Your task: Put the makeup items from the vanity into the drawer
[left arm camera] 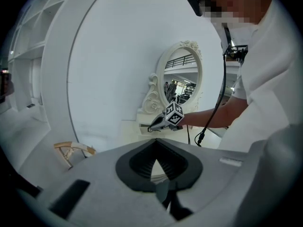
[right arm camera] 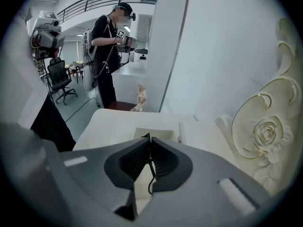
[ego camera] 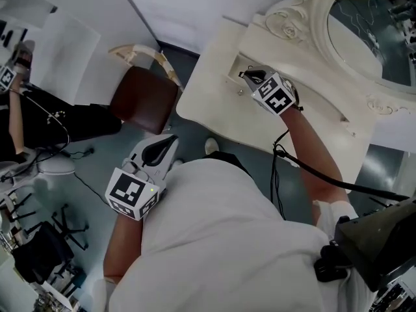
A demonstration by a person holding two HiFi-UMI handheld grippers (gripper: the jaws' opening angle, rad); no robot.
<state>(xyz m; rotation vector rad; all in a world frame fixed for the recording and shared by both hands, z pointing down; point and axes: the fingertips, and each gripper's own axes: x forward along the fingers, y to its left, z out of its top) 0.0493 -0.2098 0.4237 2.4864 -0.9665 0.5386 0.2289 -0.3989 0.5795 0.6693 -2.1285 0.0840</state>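
My right gripper (ego camera: 248, 75) hangs over the cream vanity (ego camera: 211, 93), its tips just above a small open drawer (ego camera: 239, 64) in the top. In the right gripper view the jaws (right arm camera: 149, 137) are pressed together on a thin black wire-like item (right arm camera: 151, 174), with the drawer recess (right arm camera: 163, 133) right ahead. What the item is cannot be made out. My left gripper (ego camera: 170, 138) is held low, off the vanity and over the floor, shut with nothing in it (left arm camera: 156, 140). From there the right gripper (left arm camera: 150, 128) shows at the vanity.
An oval mirror (ego camera: 370, 31) in a carved frame (right arm camera: 265, 136) rises behind the vanity. A chair with a brown seat (ego camera: 143, 99) stands left of the vanity. A person (right arm camera: 106, 46) stands further back in the room. Cables trail from my right arm (ego camera: 305, 168).
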